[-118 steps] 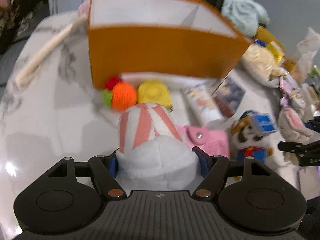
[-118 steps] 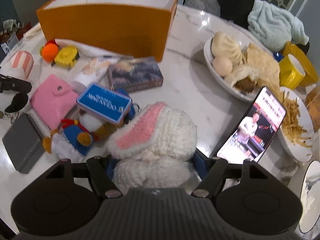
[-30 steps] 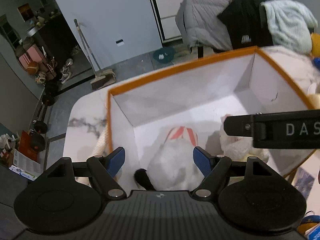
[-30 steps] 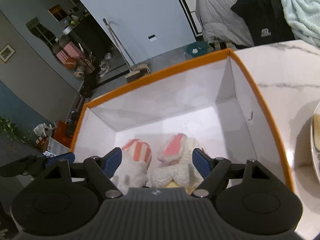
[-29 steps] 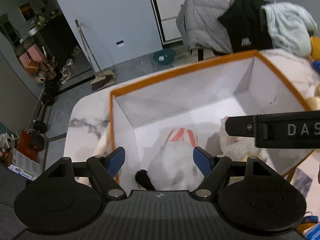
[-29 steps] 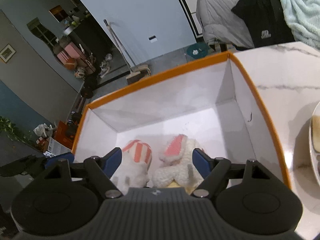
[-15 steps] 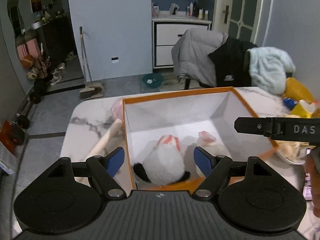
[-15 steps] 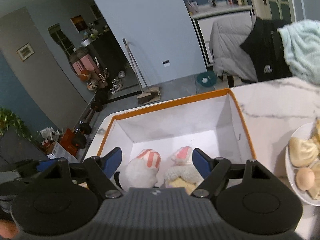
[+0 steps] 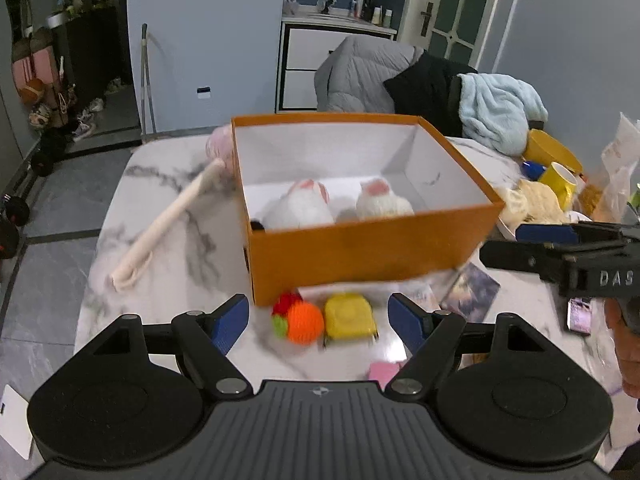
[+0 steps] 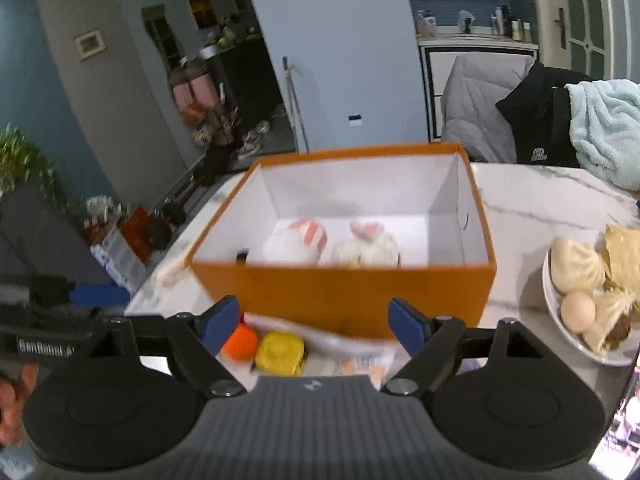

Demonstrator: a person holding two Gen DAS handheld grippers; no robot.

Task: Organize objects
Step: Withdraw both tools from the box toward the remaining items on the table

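Two soft toys sit side by side on the white floor of the open orange cardboard box: the white plush toy with pink-striped top on the left and the white knitted toy with pink ears on the right, close together but whether they touch is hard to tell. The box stands on the white marble table. Just in front of its near wall lie the orange crocheted ball with a red and green bit at its side, and the yellow rounded object right beside it. A cream fabric stick lies on the marble to the box's left. A white bowl of buns and an egg stands well to the right.

The left gripper hovers over the small items before the box, its jaws wide apart with nothing pressed between the blue pads. The right gripper hangs at a similar spot, its jaws having just been opening, also wide and gripping nothing. Each gripper shows at the edge of the other's view.
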